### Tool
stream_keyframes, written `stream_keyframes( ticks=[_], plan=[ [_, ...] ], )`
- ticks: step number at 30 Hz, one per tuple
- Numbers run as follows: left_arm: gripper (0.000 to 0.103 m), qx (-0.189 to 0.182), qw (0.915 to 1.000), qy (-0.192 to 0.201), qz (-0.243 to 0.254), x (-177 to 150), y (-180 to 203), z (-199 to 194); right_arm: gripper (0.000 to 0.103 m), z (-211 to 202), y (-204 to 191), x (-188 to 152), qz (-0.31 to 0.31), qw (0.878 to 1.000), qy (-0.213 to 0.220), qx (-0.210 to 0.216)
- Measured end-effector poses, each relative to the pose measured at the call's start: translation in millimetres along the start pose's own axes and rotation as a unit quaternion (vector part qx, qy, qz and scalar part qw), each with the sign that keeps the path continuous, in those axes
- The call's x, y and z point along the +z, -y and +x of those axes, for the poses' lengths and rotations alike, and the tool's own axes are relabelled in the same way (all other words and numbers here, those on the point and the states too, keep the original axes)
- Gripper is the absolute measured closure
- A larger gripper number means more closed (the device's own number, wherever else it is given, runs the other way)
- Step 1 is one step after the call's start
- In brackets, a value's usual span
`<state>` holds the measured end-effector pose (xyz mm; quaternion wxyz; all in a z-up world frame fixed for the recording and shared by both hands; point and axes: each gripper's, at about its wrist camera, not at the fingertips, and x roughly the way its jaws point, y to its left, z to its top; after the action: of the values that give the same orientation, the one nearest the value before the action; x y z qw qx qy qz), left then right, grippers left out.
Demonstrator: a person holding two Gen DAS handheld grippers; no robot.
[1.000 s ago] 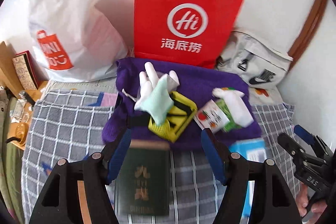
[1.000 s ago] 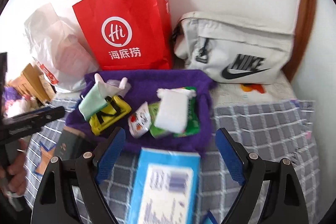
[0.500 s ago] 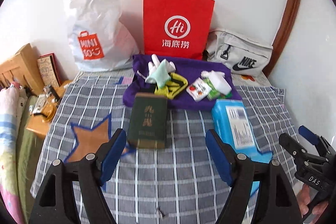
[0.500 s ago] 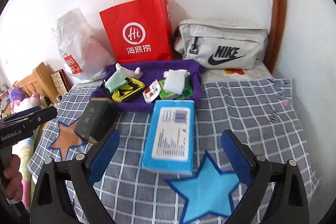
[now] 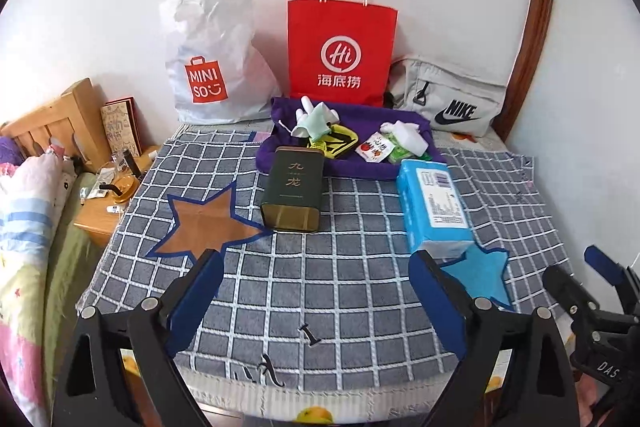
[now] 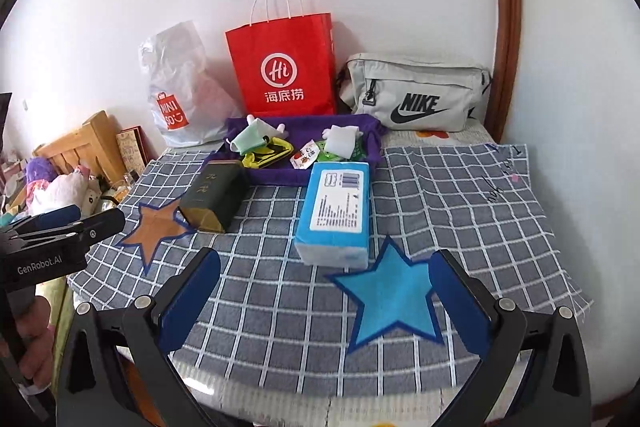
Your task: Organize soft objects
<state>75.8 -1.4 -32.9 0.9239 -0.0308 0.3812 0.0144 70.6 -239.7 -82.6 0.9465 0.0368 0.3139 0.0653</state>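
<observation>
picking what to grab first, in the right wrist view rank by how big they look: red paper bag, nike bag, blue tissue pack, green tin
1. red paper bag and nike bag: look alike, unranked
2. blue tissue pack: nearer the camera, so its rank is unsure
3. green tin: smallest

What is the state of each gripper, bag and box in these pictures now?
left gripper: open, empty
right gripper: open, empty
green tin: lying flat, closed
blue tissue pack: lying flat, label up
red paper bag: upright
purple cloth: spread out, small items on it
Nike bag: zipper state unclear
</observation>
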Motion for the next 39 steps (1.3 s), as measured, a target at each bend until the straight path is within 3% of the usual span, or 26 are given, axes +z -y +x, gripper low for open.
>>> stream_keyframes(
  ticks=[17, 39],
  plan=[
    [0.009, -0.007, 0.9995, 0.030, -0.002, -12.8, 12.8, -39.0, 0.000, -52.6, 11.1, -12.4, 0.015, 0.999, 0.031, -0.021],
    [0.009, 0.002, 0.9995, 0.032, -0.003, -17.8, 11.1, -44.1, 0.000, -57.5, 9.0, -19.9, 0.015, 0.999, 0.032, -0.014]
  ],
)
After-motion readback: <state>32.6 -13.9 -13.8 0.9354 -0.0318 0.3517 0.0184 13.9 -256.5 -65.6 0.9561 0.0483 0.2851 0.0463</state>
